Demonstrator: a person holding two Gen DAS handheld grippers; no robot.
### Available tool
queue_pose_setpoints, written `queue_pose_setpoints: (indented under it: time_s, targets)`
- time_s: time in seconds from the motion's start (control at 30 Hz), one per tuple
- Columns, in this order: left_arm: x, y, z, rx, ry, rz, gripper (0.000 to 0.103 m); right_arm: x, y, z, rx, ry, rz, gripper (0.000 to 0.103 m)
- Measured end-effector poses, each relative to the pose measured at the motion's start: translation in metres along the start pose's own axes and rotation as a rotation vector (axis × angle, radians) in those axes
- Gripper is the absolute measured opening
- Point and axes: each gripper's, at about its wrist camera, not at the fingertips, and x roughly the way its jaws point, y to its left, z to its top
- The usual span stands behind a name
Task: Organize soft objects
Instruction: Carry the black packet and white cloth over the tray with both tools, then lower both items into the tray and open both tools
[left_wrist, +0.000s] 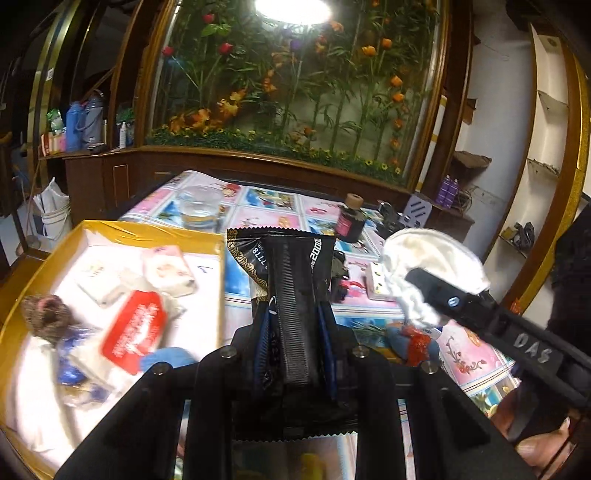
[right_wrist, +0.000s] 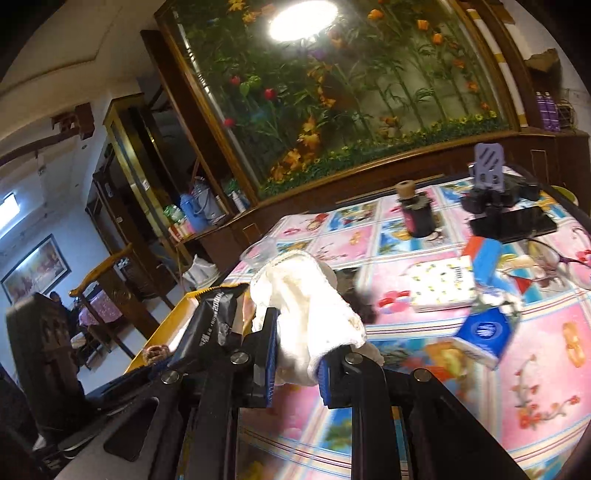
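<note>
My left gripper (left_wrist: 293, 314) is shut on a black foil packet (left_wrist: 284, 258), held upright above the table beside the yellow box (left_wrist: 110, 230). In the right wrist view the same black packet (right_wrist: 210, 317) shows at the left. My right gripper (right_wrist: 295, 354) is shut on a white soft cloth (right_wrist: 306, 306), lifted off the table. That white cloth (left_wrist: 424, 266) and the right gripper's arm also appear at the right of the left wrist view. The box holds a red tissue pack (left_wrist: 133, 332), a pink tissue pack (left_wrist: 170, 271), a brown knitted item (left_wrist: 46, 314) and blue soft items.
On the floral tablecloth (right_wrist: 517, 350) lie a blue tissue pack (right_wrist: 485, 334), a white dotted pack (right_wrist: 439, 286), a dark bottle (right_wrist: 415, 214), a phone (right_wrist: 511, 223), glasses and a clear glass bowl (left_wrist: 201, 208). A small soft toy (left_wrist: 410, 341) lies near the left gripper. A wooden cabinet with a plant display stands behind.
</note>
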Motion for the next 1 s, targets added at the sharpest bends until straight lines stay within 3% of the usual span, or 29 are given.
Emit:
queue_pose_setpoints:
  time_s: [0.13, 0.33, 0.6, 0.93, 1.0]
  targets:
    - [-0.017, 0.034, 0.011, -0.054, 0.007, 0.007, 0.024, 0.028, 0.031, -0.003, -0.020, 0.051, 0.053, 0.020]
    - [-0.023, 0.095, 0.030, -0.134, 0.038, 0.074, 0.024, 0.074, 0.068, -0.004, -0.022, 0.152, 0.122, 0.020]
    - [0.007, 0.168, 0.046, -0.235, 0.183, 0.118, 0.024, 0.146, 0.096, 0.004, -0.004, 0.307, 0.128, 0.020]
    - [0.032, 0.184, 0.049, -0.232, 0.253, 0.160, 0.024, 0.214, 0.107, -0.002, -0.002, 0.446, 0.082, 0.022]
    - [0.034, 0.187, 0.046, -0.236, 0.266, 0.153, 0.026, 0.218, 0.104, -0.007, 0.021, 0.454, 0.086, 0.032]
